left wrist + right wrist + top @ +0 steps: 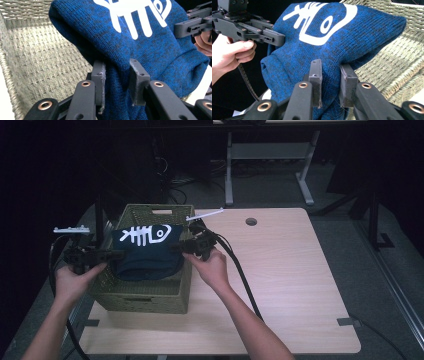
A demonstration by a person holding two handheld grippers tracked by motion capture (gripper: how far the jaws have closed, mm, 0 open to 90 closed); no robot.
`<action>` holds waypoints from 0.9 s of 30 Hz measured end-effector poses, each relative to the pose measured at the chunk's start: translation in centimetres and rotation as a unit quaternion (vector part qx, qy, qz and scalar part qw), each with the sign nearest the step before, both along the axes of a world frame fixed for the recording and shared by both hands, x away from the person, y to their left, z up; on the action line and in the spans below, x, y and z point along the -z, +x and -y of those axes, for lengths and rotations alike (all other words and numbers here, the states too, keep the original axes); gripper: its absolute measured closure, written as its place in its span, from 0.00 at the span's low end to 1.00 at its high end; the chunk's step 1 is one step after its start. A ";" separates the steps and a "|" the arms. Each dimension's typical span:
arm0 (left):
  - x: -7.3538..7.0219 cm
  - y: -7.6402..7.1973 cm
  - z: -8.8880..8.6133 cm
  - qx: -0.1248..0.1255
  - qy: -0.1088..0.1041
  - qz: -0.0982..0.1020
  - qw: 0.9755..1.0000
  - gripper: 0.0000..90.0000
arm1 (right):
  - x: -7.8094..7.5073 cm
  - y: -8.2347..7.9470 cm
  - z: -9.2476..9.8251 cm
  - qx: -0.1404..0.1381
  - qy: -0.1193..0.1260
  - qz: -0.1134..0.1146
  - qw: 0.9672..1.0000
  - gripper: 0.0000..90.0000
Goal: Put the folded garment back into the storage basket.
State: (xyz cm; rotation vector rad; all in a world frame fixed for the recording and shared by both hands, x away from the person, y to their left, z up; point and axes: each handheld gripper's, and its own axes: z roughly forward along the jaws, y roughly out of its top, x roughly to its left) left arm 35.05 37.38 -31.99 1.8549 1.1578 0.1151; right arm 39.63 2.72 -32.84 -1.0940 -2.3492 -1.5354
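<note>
Wood-tone table (pixel 280 270), light top, w/ a round hole (pixel 251 221) near its far edge. Woven green basket (pixel 150 295) sits at the table's left end. Blue knit garment (pixel 147 251), white fish-bone print (pixel 146 235), hangs stretched over the basket opening, lower part sagging inside; not resting on the table. Left gripper (pixel 116 75): pads clenched on a fold at garment's left edge, fabric bunched btwn them. Right gripper (pixel 330 75): likewise clamped on the right edge. Both hands approx level, one each side of basket.
</note>
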 end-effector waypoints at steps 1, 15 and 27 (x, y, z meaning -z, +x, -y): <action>0.0 0.0 -0.1 -0.001 0.001 0.001 1.000 0.77 | 0.1 0.1 -0.1 0.000 0.001 -0.001 1.000 0.83; 1.2 0.6 -0.9 -0.023 0.017 -0.015 0.999 0.76 | 1.6 0.8 -1.8 0.004 -0.008 -0.006 1.000 0.83; 1.9 1.4 -0.4 -0.035 0.048 -0.025 0.998 0.75 | 2.7 1.2 -2.2 0.012 -0.022 -0.009 1.000 0.83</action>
